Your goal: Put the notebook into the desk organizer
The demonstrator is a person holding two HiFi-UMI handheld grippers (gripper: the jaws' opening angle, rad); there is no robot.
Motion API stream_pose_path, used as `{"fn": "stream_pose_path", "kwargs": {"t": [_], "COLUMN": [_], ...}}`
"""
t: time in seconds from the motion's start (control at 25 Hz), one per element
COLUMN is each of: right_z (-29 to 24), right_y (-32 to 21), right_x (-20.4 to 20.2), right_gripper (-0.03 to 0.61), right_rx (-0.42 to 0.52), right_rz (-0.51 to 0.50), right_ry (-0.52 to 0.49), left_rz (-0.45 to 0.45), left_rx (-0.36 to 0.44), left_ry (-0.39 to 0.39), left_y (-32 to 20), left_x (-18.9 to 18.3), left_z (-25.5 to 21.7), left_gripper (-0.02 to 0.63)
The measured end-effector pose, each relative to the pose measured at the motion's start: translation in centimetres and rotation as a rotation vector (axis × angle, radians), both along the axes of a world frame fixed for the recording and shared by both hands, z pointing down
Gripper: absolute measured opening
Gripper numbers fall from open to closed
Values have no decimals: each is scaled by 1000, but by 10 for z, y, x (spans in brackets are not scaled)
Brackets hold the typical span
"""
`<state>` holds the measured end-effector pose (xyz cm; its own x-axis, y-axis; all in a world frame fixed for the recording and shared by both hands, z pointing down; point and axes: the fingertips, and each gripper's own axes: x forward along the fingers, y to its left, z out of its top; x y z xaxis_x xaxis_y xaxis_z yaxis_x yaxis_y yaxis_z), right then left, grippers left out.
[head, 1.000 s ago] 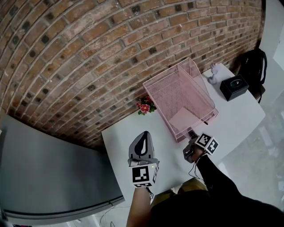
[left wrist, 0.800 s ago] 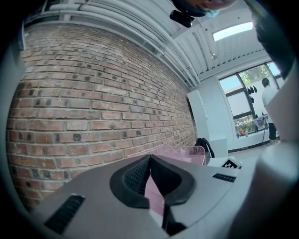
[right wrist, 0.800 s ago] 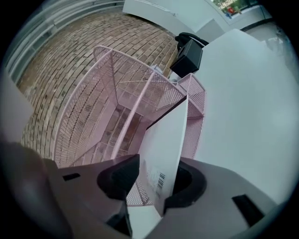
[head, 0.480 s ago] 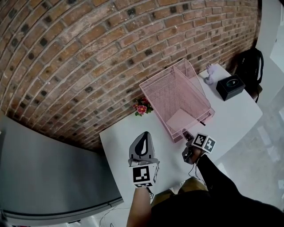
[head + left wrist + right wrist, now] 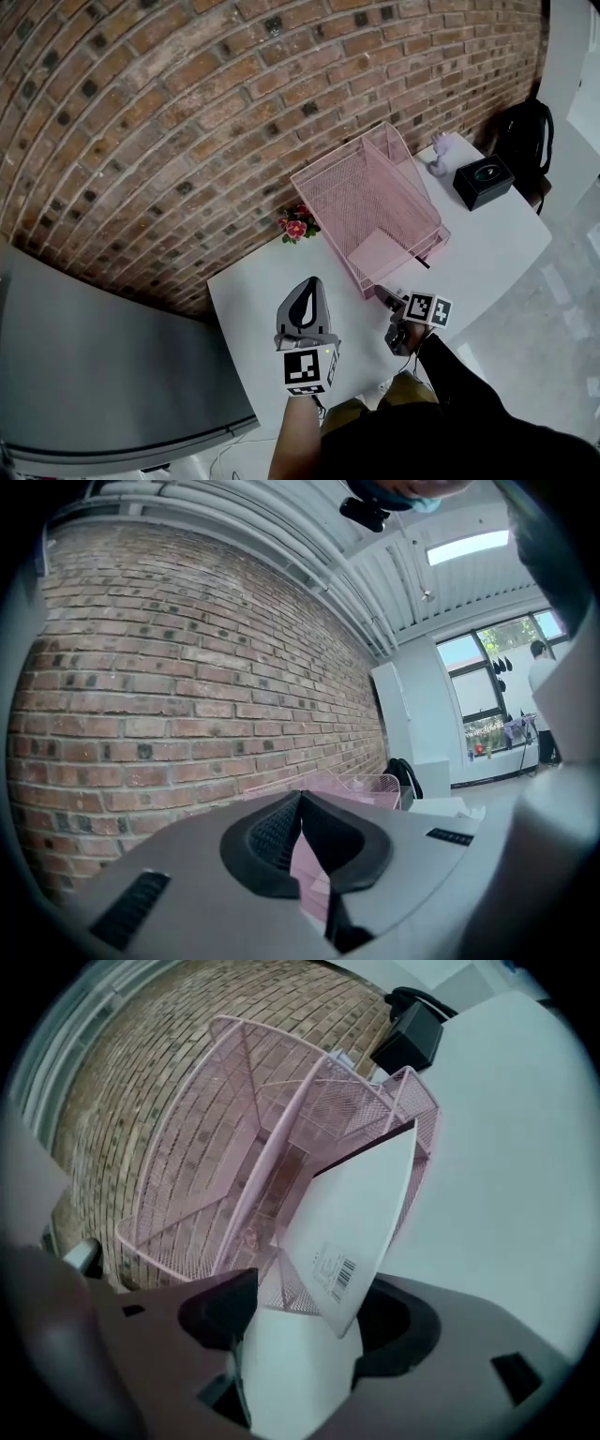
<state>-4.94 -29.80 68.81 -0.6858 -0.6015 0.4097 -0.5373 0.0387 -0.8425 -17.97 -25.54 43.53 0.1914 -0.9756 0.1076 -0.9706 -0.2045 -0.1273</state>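
The pink wire desk organizer [image 5: 323, 183] stands on the white table [image 5: 487, 253] against the brick wall. The pale notebook [image 5: 380, 251] leans inside its front compartment. My right gripper [image 5: 392, 298] sits at the organizer's front rim with its jaws opening. In the right gripper view the notebook [image 5: 352, 1213], barcode side up, pokes a corner out over the organizer [image 5: 216, 1147] and between the jaws of the right gripper [image 5: 305, 1312], but the pads stand off it. My left gripper [image 5: 307, 286] hovers over the table's left part, shut and empty; the left gripper [image 5: 300, 794] faces the organizer [image 5: 361, 782].
A black box [image 5: 483, 180] and a small lilac figurine [image 5: 441, 155] stand at the table's far right. A little pot of red flowers [image 5: 300, 225] sits by the wall, left of the organizer. A black backpack [image 5: 530, 131] rests beyond the table's right end.
The right gripper has drawn back a little from the organizer's front while the notebook stays inside. The left gripper has barely moved.
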Motion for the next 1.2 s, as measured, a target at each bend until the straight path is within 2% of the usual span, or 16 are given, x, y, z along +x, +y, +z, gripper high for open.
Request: {"fn": "stream_pose_path", "kwargs": {"t": [0.2,0.32,0.48,0.56,0.68,0.72,0.76,0.8,1.2], "right_z": [-3,-2,8,5,-1,-5,-10,-14,3], "right_y": [23,35,50,51,45,41,37,33,28], "right_x": [3,11,31,38,50,53,56,57,43], "right_gripper": [304,304,304,303,296,219,51,21,21], "right_rx": [85,199,379,454,491,502,515,527,502], "right_rz": [-136,-258,-440,-490,-466,-435,-405,-388,-490], "right_ry": [95,271,599,694,725,716,701,688,742], "left_rz": [34,46,61,68,78,79,80,79,71], "left_rx": [5,-1,-10,-6,-3,-3,-3,-2,-17], "left_ry": [30,38,52,59,63,65,66,67,62], "left_y": [1,-1,-2,-4,-5,-5,-5,-6,-13], "left_x": [15,23,38,44,51,52,53,53,54], "left_z": [2,7,13,13,14,15,15,15,19], "left_gripper": [14,14,14,15,14,15,15,15,15]}}
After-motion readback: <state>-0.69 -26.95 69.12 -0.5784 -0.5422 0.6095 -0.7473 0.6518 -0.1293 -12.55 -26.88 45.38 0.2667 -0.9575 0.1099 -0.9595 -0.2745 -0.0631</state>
